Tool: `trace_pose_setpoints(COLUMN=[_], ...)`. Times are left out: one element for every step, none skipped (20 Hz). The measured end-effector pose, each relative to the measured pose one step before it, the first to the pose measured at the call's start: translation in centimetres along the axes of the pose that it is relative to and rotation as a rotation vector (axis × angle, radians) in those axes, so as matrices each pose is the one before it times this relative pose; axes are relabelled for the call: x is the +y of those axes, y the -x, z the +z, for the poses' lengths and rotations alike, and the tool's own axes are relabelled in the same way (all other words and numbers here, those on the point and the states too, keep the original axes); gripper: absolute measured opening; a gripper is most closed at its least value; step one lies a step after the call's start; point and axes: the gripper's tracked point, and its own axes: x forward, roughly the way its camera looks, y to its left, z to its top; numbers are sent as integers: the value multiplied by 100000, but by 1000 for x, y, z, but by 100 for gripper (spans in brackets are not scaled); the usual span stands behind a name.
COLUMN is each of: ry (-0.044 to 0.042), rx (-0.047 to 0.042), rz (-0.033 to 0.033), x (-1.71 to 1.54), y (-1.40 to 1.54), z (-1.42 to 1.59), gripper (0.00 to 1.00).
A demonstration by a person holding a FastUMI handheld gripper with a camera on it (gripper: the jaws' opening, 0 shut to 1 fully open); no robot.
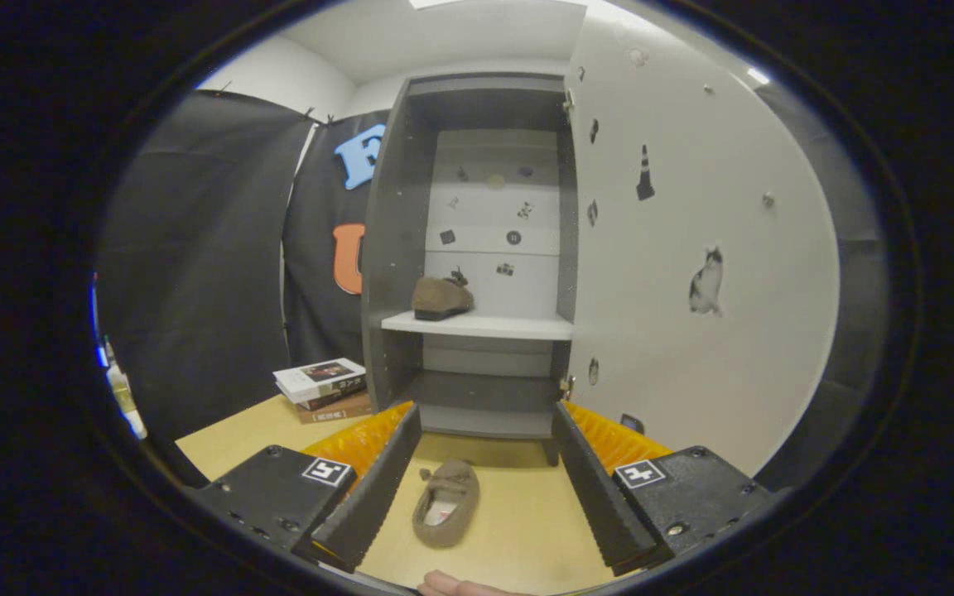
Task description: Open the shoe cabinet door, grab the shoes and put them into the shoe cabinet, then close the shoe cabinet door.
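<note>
The grey shoe cabinet [394,248] stands ahead with its white door [692,248] swung open to the right. One brown slipper [440,298] rests on the white middle shelf [493,325], at its left end. A second brown slipper [446,502] lies on the wooden table [518,530] in front of the cabinet, between my two fingers and below them. My gripper [485,430] is open, its black fingers [378,488] wide apart with nothing held.
A stack of books [324,387] lies on the table left of the cabinet. Black cloth walls off the left side. Part of a hand [452,586] shows near the table's front edge. The open door blocks the right side.
</note>
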Motion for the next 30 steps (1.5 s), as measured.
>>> trace_pose_setpoints(ry=[-2379, -1883, -1789, -1463, -511, 569, 300, 135, -133, -312, 185, 415, 332, -1152, -1634, -1800, -1589, -933, 1073, 1344, -296, -3482, -2355, -1193, -265, -677, -513, -303, 230, -11], rx=[2849, 3062, 3183, 3685, 2817, 939, 1486, 2078, 2926, 2394, 2145, 2590, 2246, 2321, 1878, 1993, 1485, 506, 1052, -479, -122, -403, 94, 401, -769, -639, -298, -869, -801, -1169], rz=[1153, 687, 947, -68, -104, 645, -1032, 290, 1058, 812, 462, -479, -468, -1075, 133, 265, 479, 765, -716, -2506, -3256, 2414, 1907, 2076, 1129, 804, 609, 127, 88, -268], x=[594, 388, 347, 184, 71, 287, 85, 296, 516, 476, 446, 147, 37, 11, 81, 189, 26, 136, -117, -564, -842, 383, 146, 102, -54, -125, 23, -45, -60, -78], y=[-1022, -1055, -1115, -1226, -1016, -1165, -1057, -1376, -1175, -1237, -1247, -1207, -1163, -1017, -906, -852, -828, -810, -912, -909, -614, -418, -155, 145, 241, 294, 405, 385, 646, 597], z=[-1279, -1334, -1384, -1581, -1409, -892, -1053, -1281, -1337, -1228, -1195, -1159, -1048, -873, -643, -591, -588, -328, -542, -164, 13, -18, 35, 65, 79, -19, 62, 214, 425, 638], gripper=[100, 100, 100, 100, 100, 100, 100, 99, 97, 95, 94, 94, 93, 92, 90, 87, 77, 72, 66, 59, 51, 40, 30, 25, 17, 14, 11, 11, 11, 11])
